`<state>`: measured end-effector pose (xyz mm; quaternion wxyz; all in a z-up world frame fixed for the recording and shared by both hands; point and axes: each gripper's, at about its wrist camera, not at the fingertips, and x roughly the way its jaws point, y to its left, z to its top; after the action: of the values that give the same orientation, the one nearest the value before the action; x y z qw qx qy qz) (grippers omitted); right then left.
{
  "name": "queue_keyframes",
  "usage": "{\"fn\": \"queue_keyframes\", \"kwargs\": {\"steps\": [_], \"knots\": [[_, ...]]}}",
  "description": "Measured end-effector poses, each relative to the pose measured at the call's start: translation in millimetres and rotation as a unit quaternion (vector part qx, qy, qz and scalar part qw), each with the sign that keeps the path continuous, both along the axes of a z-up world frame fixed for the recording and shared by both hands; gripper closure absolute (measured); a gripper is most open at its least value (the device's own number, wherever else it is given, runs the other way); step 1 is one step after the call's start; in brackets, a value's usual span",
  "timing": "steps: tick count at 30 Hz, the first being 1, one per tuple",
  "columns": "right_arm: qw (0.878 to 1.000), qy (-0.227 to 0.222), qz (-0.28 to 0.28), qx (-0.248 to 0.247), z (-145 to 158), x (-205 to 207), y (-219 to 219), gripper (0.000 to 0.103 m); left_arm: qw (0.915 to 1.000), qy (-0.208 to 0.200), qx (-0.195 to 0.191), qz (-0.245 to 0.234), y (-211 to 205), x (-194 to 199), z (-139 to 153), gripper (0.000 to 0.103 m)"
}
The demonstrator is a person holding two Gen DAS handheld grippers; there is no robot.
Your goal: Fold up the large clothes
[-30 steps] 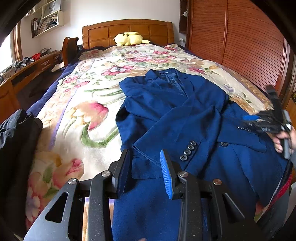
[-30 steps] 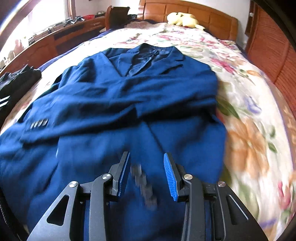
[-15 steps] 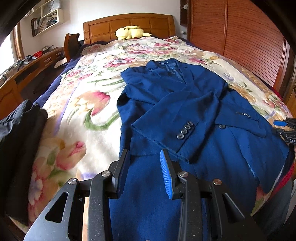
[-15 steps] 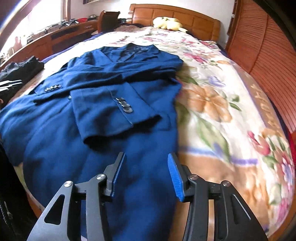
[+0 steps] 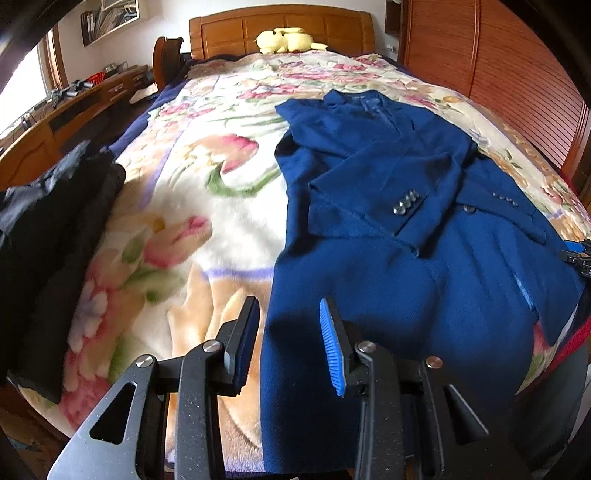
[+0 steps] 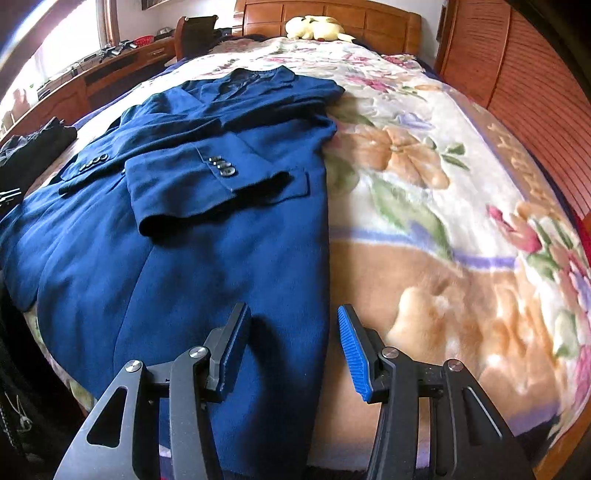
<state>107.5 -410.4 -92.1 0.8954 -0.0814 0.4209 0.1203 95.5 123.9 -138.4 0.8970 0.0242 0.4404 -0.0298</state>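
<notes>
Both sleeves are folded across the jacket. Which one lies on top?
The sleeve with its cuff buttons nearer the jacket's middle lies on top; the other sleeve runs beneath it toward the dark clothes.

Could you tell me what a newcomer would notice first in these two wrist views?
The blue jacket stands out first: it lies flat on the floral blanket, both sleeves folded across its front. Next come the two open grippers, the left gripper over the jacket's left hem edge and the right gripper over its right hem edge, neither holding cloth. A yellow plush toy sits by the headboard, and dark clothes lie on the blanket's left edge.
</notes>
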Motion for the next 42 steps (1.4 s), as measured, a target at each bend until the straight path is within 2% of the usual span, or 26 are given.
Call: {"fn": "queue_keyframes", "kwargs": {"steps": [8, 17, 25, 34, 35, 36, 37, 38, 39, 42], "knots": [[1.0, 0.013, -0.008, 0.009, -1.8, -2.2, 0.5, 0.052, 0.9999, 0.01, -0.009, -0.001, 9.5, -7.8, -18.9, 0.068], [1.0, 0.021, 0.0, 0.017, -1.9, -15.6, -2.2, 0.052, 0.9997, 0.008, -0.013, 0.017, 17.2, -15.1, -16.5, 0.068], [1.0, 0.015, -0.005, 0.023, -4.0, -18.9, -0.1, 0.052, 0.9989, 0.013, -0.034, 0.029, 25.6, -29.1, -15.4, 0.068], [0.999, 0.022, 0.006, 0.037, -2.8, -23.9, 0.3, 0.053, 0.998, 0.003, -0.059, 0.02, 23.6, -45.1, -15.2, 0.068], [0.999, 0.023, 0.008, 0.041, -3.1, -24.1, 0.3, 0.058, 0.9982, 0.002, -0.059, 0.016, 22.8, -45.7, -15.2, 0.068], [0.999, 0.024, 0.011, 0.044, -3.1, -24.1, 0.8, 0.061, 0.9981, 0.002, -0.061, 0.011, 22.4, -45.7, -14.6, 0.074], [0.999, 0.025, 0.014, 0.046, -2.6, -24.5, 1.8, 0.071, 0.9978, 0.004, -0.065, 0.007, 22.0, -45.5, -13.5, 0.078], [0.998, 0.025, 0.02, 0.049, -1.7, -24.5, 2.8, 0.087, 0.9974, 0.006, -0.072, 0.0, 20.7, -45.2, -12.0, 0.086], [0.998, 0.023, 0.026, 0.053, 0.1, -25.1, 4.0, 0.09, 0.997, 0.006, -0.076, -0.01, 19.0, -45.0, -8.4, 0.092], [0.998, -0.003, 0.023, 0.062, 11.0, -27.9, 7.0, 0.093, 0.9968, -0.016, -0.077, -0.016, 15.6, -46.5, 8.8, 0.097]]}}
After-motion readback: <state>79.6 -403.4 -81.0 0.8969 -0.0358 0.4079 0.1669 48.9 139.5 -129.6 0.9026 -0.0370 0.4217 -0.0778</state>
